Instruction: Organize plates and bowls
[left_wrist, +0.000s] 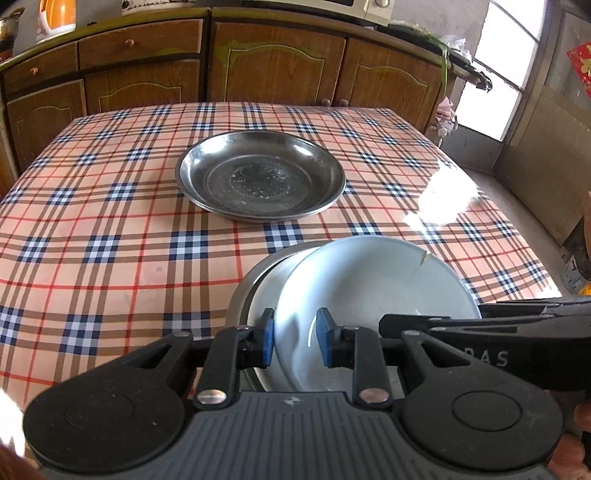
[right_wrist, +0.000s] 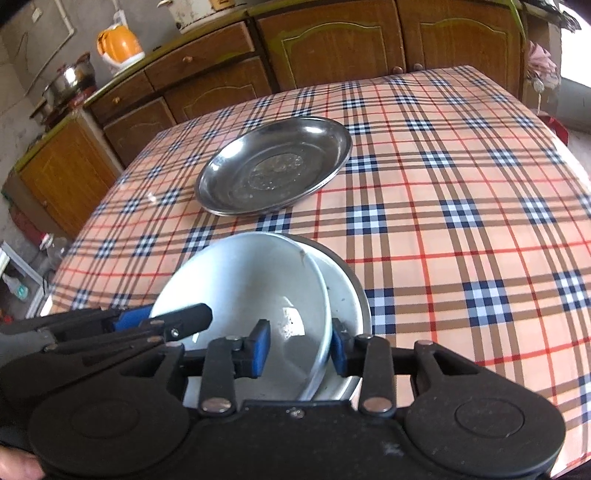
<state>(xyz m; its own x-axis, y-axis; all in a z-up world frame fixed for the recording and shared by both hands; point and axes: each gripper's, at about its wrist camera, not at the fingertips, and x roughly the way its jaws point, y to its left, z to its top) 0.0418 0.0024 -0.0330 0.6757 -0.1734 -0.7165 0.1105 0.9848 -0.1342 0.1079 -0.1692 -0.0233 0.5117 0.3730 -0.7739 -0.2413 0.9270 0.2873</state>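
A white bowl (left_wrist: 369, 288) (right_wrist: 240, 288) with a chipped rim sits tilted inside a steel-sided bowl (left_wrist: 240, 295) (right_wrist: 356, 291) near the table's front edge. My left gripper (left_wrist: 296, 338) straddles the white bowl's left rim and is shut on it, one blue pad outside, one inside. My right gripper (right_wrist: 300, 345) straddles the opposite rim with its jaws apart: the outer pad sits by the rim, the inner pad stands off the wall. Each gripper shows at the side of the other's view. Steel plates (left_wrist: 260, 177) (right_wrist: 273, 166) lie stacked mid-table, beyond the bowls.
A plaid cloth covers the table (left_wrist: 110, 221) (right_wrist: 461, 184). Brown cabinets (left_wrist: 277, 62) run behind its far edge, with an orange kettle (right_wrist: 118, 46) and a steel pot (right_wrist: 70, 81) on the counter. A bright doorway (left_wrist: 506, 66) lies to the right.
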